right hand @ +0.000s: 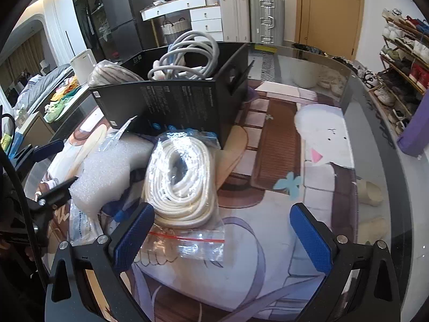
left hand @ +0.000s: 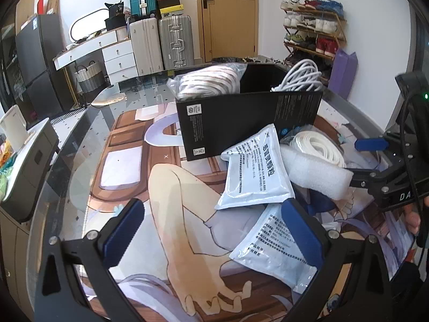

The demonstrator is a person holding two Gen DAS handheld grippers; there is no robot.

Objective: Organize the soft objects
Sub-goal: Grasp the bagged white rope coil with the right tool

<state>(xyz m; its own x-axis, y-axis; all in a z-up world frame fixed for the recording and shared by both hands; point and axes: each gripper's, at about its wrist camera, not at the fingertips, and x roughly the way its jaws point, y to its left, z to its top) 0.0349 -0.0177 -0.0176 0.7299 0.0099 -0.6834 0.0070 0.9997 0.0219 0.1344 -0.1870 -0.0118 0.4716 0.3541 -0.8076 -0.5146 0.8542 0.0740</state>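
Observation:
A black cardboard box (left hand: 249, 123) (right hand: 171, 104) stands on the table and holds a bagged cable coil (left hand: 211, 80) and a loose white cable bundle (left hand: 300, 76) (right hand: 187, 56). In front of it lie two white printed pouches (left hand: 254, 171) (left hand: 278, 252), a white foam piece (left hand: 313, 174) (right hand: 107, 171) and a bagged white rope coil (right hand: 182, 179) (left hand: 319, 147). My left gripper (left hand: 214, 233) is open above the mat beside the lower pouch. My right gripper (right hand: 222, 238) is open over the rope bag's near end.
The glass table carries a printed mat (left hand: 128, 166) (right hand: 281, 139). A shoe rack (left hand: 313, 29) stands at the right wall, suitcases (left hand: 174, 40) and a white dresser (left hand: 118, 59) at the back, a dark cabinet (left hand: 29, 53) at the left.

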